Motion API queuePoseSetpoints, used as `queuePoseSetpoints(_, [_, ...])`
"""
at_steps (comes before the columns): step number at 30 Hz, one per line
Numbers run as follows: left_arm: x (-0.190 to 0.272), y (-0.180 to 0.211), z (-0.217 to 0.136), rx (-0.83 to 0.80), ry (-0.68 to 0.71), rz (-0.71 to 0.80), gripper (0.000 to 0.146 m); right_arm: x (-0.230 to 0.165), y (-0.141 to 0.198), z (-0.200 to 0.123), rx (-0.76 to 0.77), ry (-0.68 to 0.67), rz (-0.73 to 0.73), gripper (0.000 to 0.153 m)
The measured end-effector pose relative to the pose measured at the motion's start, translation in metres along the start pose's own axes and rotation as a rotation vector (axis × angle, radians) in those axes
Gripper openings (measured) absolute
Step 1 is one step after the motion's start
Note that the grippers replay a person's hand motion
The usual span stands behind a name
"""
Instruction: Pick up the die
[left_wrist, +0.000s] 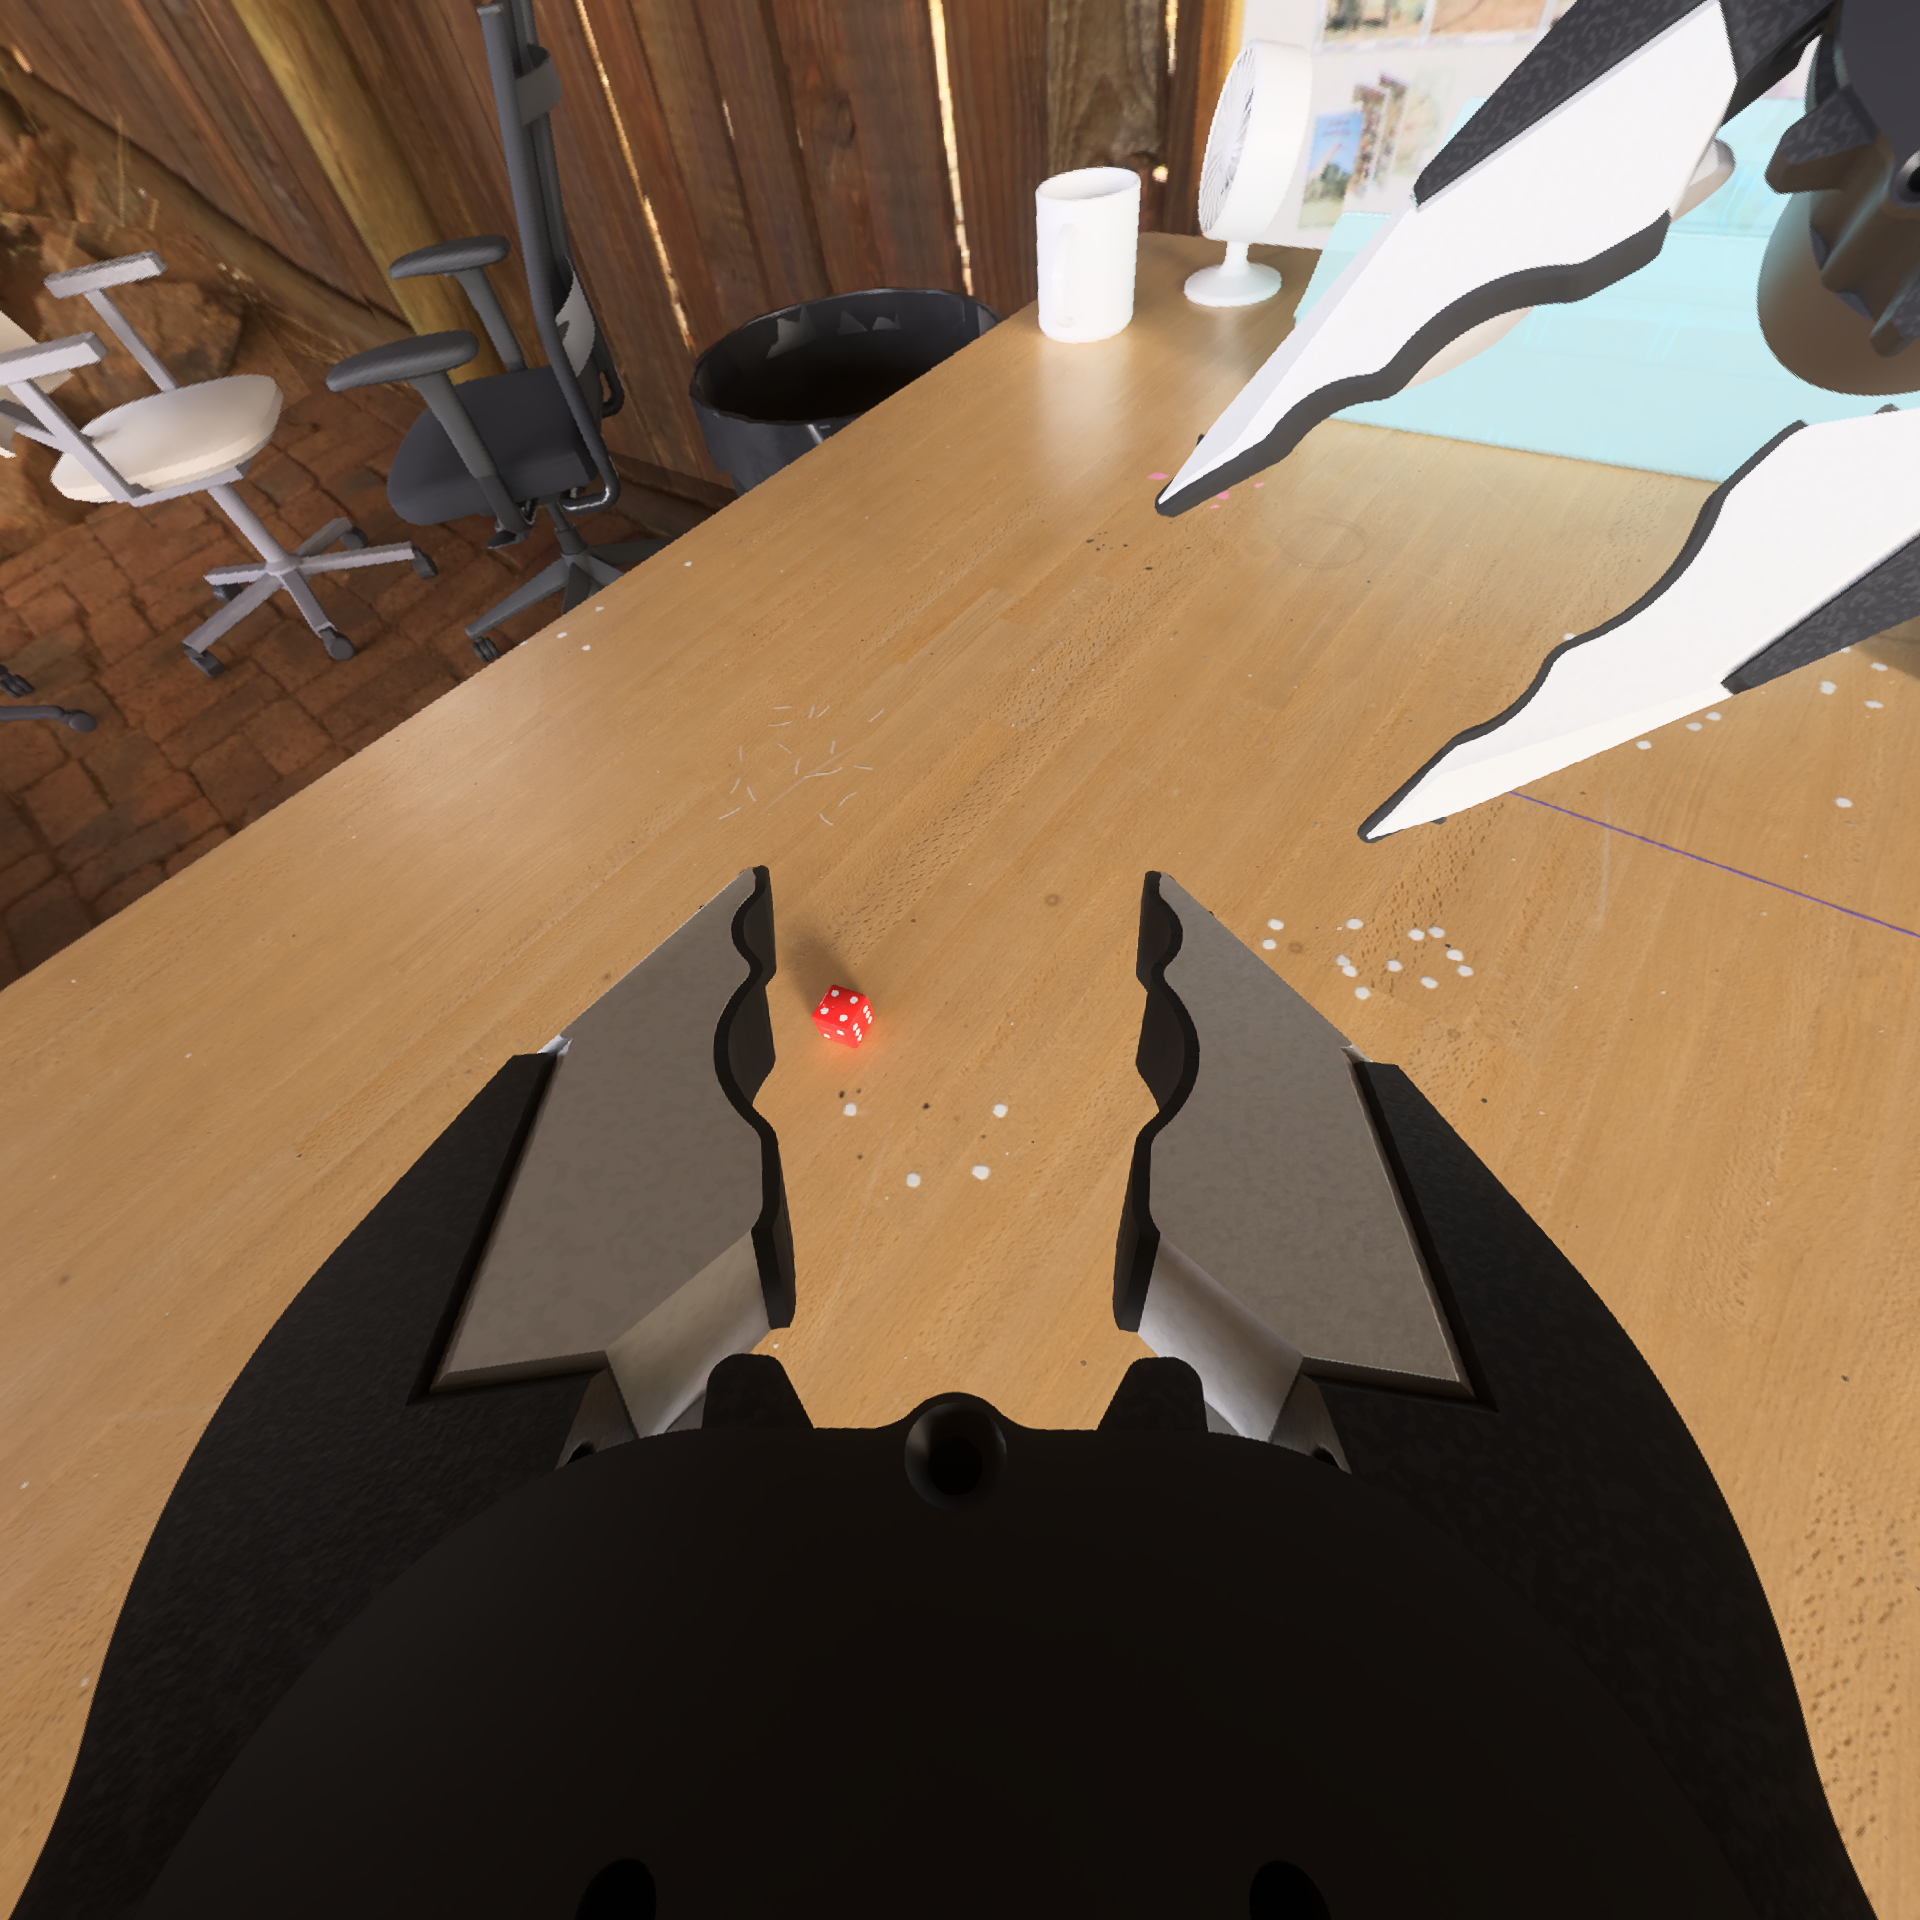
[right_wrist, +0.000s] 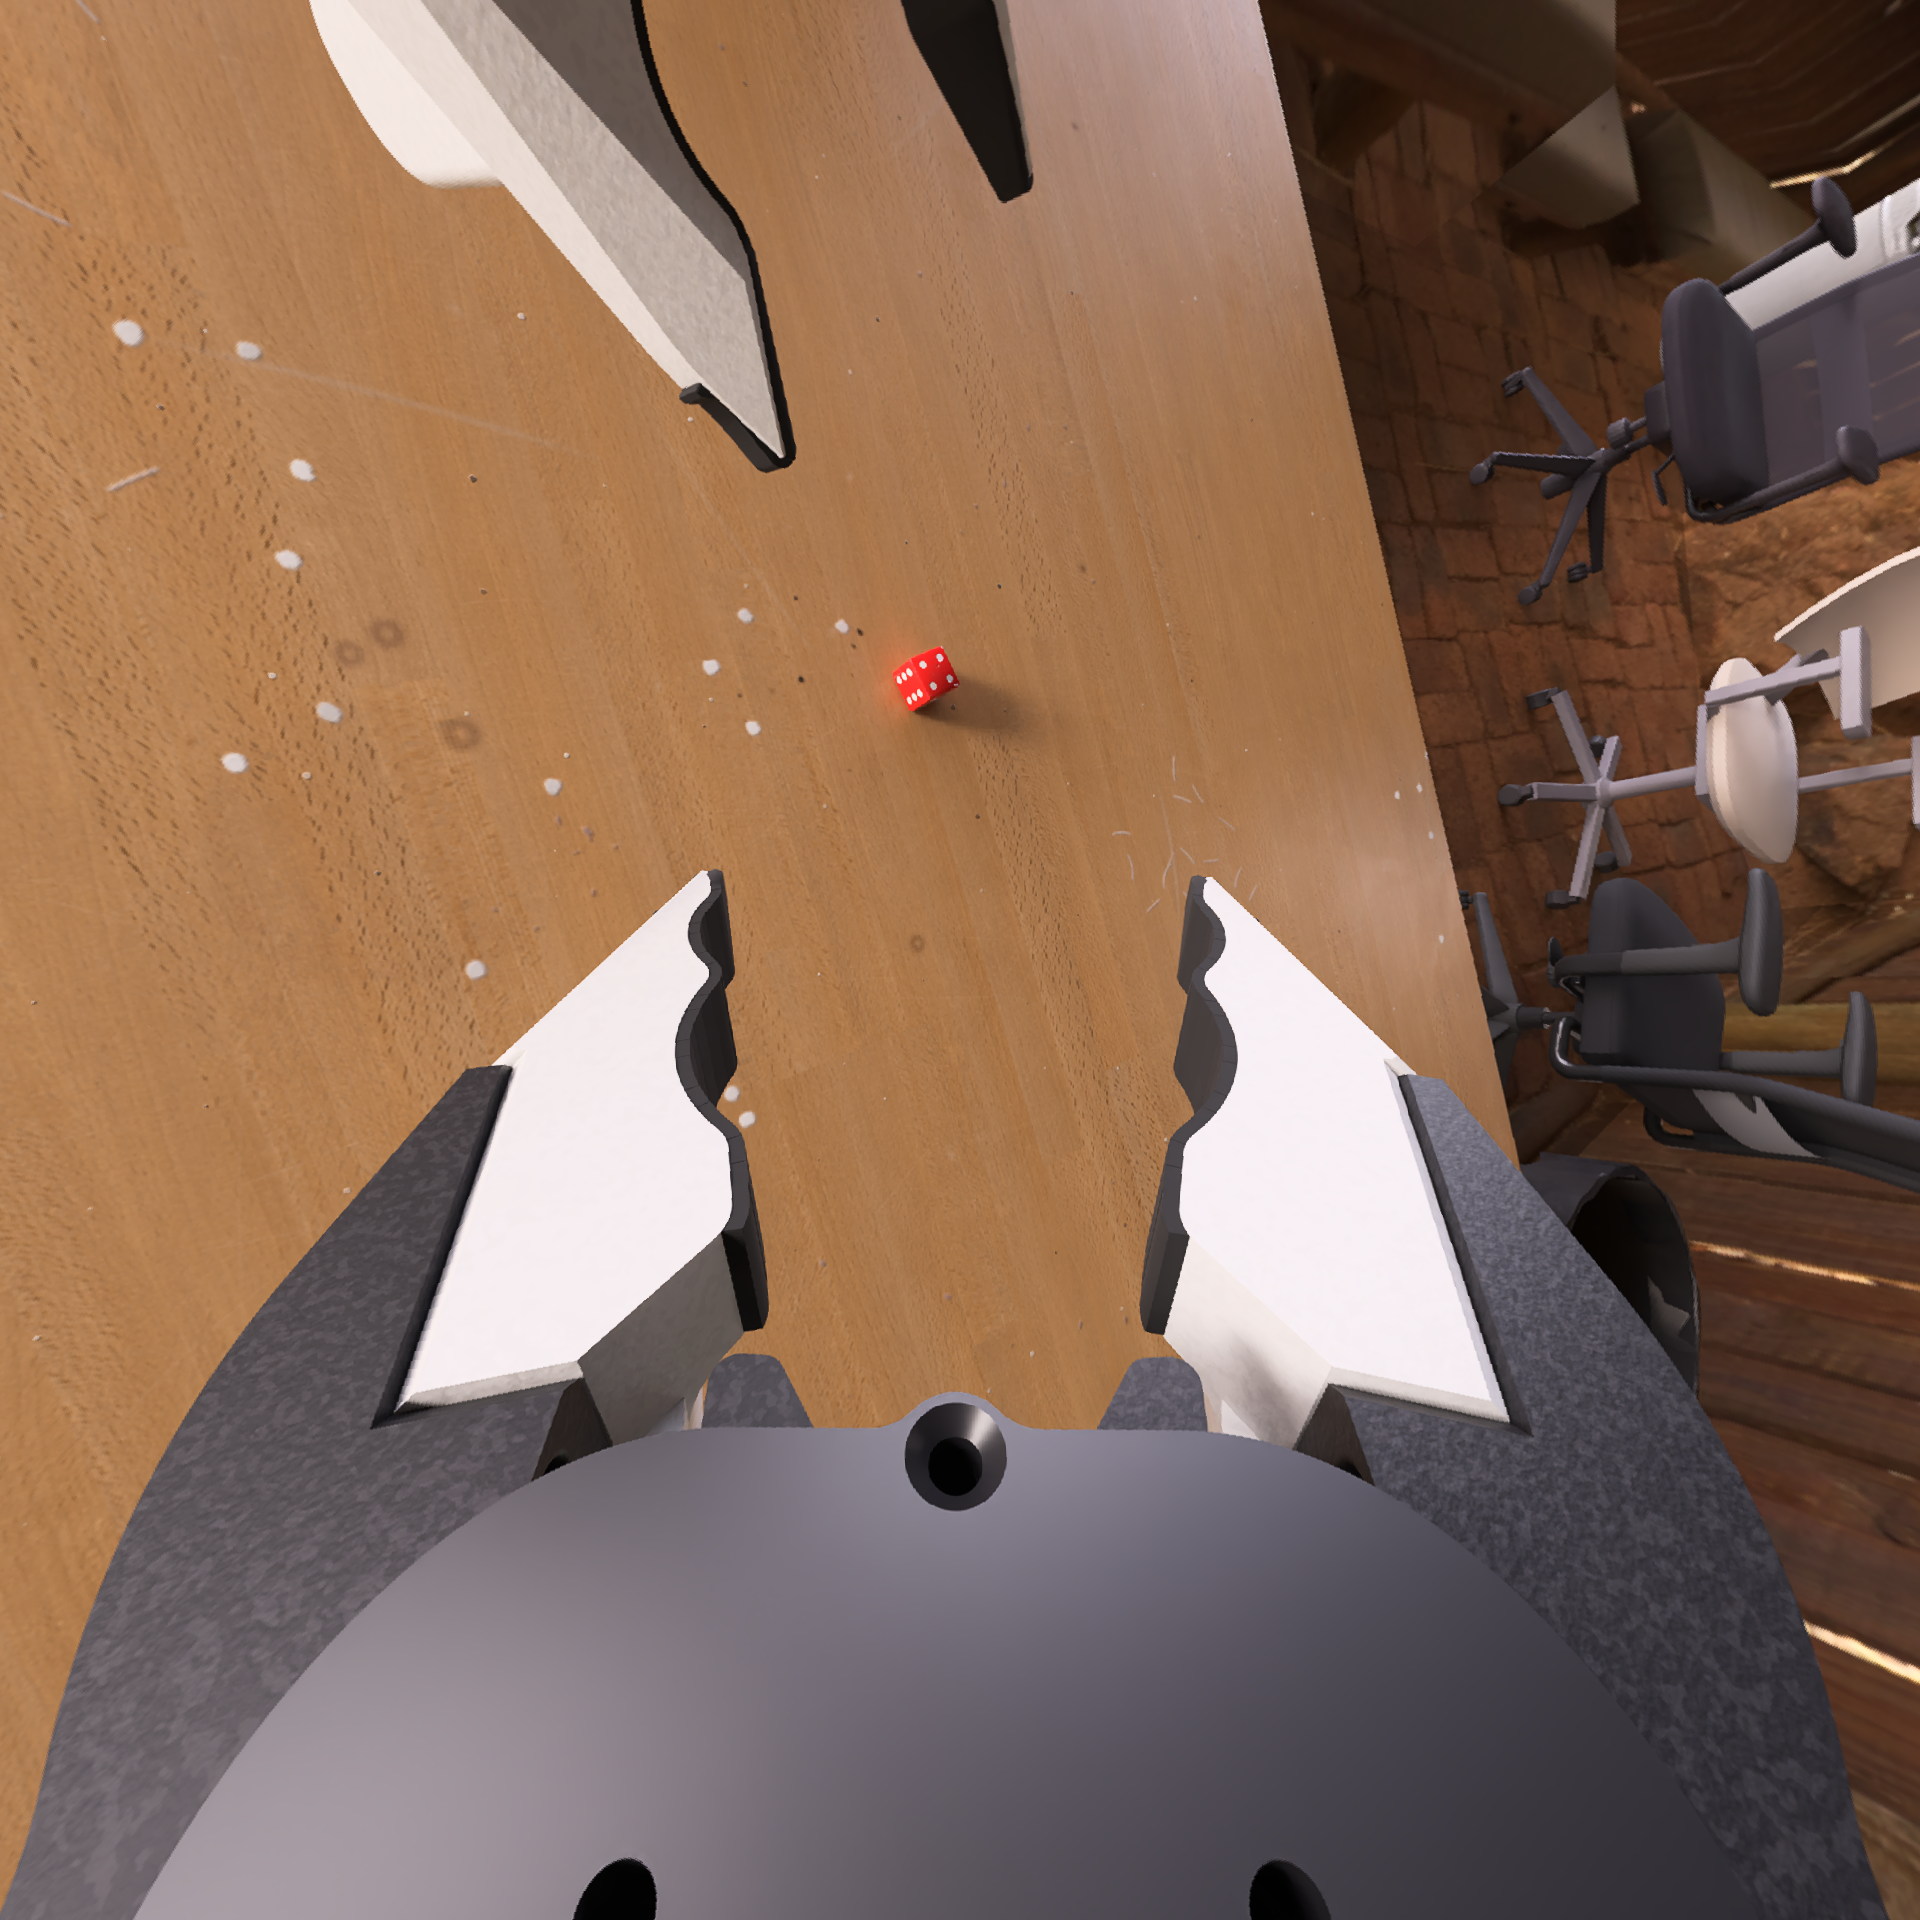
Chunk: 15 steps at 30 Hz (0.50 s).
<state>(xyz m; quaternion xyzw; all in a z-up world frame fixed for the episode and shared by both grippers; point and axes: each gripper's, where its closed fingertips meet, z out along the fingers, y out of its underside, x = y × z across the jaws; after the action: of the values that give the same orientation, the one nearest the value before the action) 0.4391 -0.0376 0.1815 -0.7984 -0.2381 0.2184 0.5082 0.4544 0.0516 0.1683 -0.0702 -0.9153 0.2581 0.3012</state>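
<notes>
Wooden table (left_wrist: 1039, 644), red white-pipped die (left_wrist: 843, 1015)

The bin (left_wrist: 831, 374) is half hidden behind the table (left_wrist: 1039, 644); the fan (left_wrist: 1252, 166) is partly covered by the right gripper (left_wrist: 1262, 665); the die (left_wrist: 843, 1015) pips are too small to count.

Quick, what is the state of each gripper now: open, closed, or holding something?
Left gripper: open, holding nothing; the red die lies on the table between its fingers, nearer one finger.
Right gripper: open, empty, die ahead of it.
</notes>
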Motion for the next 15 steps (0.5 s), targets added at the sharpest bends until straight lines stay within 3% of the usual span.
queuePoseSetpoints(8, [-0.007, -0.015, -0.022, 0.043, -0.038, 0.012, 0.071, 0.002, 0.005, 0.034, 0.022, -0.077, -0.028, 0.086])
queuePoseSetpoints(15, [-0.020, -0.027, -0.047, 0.107, -0.069, -0.001, 0.071, 0.007, 0.005, 0.101, -0.041, -0.287, -0.243, 0.085])
